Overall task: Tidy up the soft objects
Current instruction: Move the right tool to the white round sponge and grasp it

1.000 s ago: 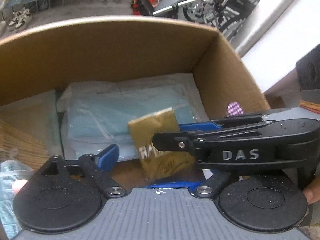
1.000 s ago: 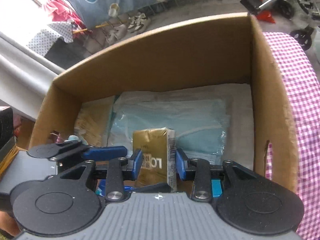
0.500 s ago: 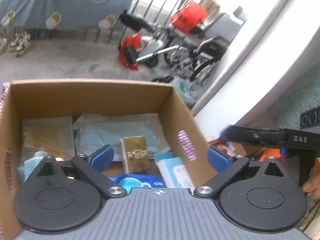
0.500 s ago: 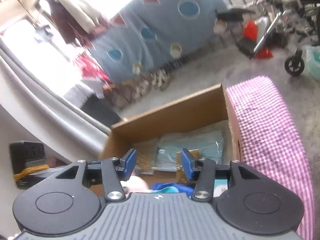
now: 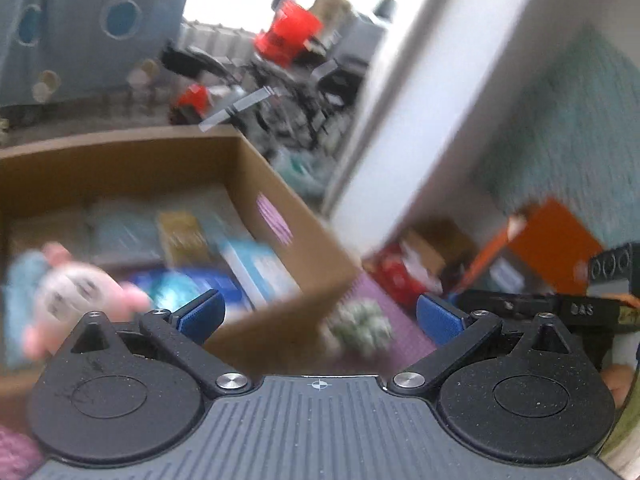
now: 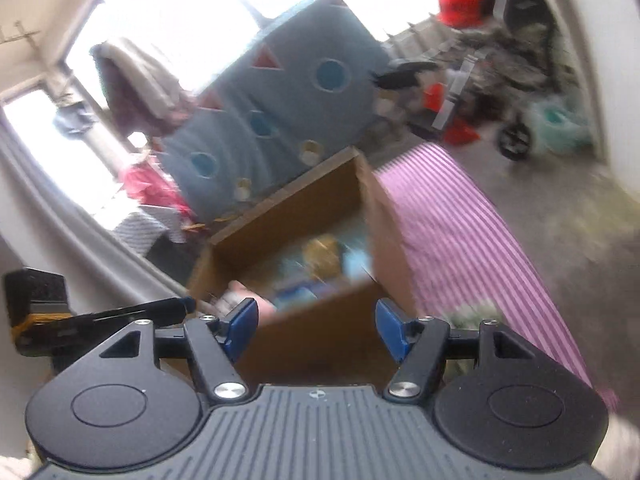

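While both frames are motion-blurred, the left gripper (image 5: pixel 318 316) stands fully wide w/ nothing between its pads; right gripper (image 6: pixel 316 330) has just been opening, also empty; gold packet (image 5: pixel 182 234) lies inside the cardboard box (image 5: pixel 296 240) among pale-blue packs; pink plush toy (image 5: pixel 72 292) at box's left; box sits on pink checked cloth (image 6: pixel 460 232).

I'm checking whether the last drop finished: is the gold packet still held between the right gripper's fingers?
No. The right gripper is open with nothing between its blue pads, and the gold packet lies inside the cardboard box.
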The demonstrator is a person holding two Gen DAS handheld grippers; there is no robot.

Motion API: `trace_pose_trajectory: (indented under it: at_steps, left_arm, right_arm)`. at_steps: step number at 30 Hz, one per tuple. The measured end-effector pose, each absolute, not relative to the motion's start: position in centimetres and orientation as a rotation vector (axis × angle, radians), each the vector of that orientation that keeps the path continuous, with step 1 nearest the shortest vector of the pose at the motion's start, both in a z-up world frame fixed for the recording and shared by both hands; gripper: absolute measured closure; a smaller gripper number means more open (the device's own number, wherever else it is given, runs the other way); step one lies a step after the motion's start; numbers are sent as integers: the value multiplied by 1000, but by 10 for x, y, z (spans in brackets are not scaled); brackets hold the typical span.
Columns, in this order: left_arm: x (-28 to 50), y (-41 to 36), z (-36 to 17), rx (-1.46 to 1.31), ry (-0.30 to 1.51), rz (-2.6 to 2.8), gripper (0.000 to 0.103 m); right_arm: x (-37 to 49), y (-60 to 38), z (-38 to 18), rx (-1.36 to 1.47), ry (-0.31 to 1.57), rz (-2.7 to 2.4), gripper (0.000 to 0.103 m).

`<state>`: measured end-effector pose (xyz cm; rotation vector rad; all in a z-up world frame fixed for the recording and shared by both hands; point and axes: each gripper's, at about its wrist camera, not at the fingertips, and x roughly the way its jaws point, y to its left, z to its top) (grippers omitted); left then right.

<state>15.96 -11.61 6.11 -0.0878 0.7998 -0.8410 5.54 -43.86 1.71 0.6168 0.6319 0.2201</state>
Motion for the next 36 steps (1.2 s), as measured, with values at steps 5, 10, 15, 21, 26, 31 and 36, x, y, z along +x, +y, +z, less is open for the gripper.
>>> trace_pose_trajectory:
  at_steps: [5, 10, 15, 21, 26, 31, 36]
  left_arm:
    - [130, -166, 7, 53, 881, -912, 1]
    - [107, -211, -30, 208, 894, -976, 4]
    - [105, -237, -55, 306, 918, -976, 17]
    - [99, -250, -70, 353, 902, -994, 34]
    - [96, -249, -72, 384, 864, -984, 37]
    - [95, -246, -73, 390, 838, -963, 38]
    - [99, -241, -74, 351, 832, -943, 51]
  right_arm:
    - [29, -455, -35, 706, 710, 106, 37]
    - [23, -468, -71, 751, 763, 58, 48]
    - [26, -466, -95, 759, 797, 51, 55]
    - [29, -460, -113, 730, 831, 49, 68]
    - [32, -454, -115, 696, 811, 57, 77]
    - [32, -450, -114, 711, 783, 88, 77]
    - [23, -457, -108, 789, 713, 164, 77]
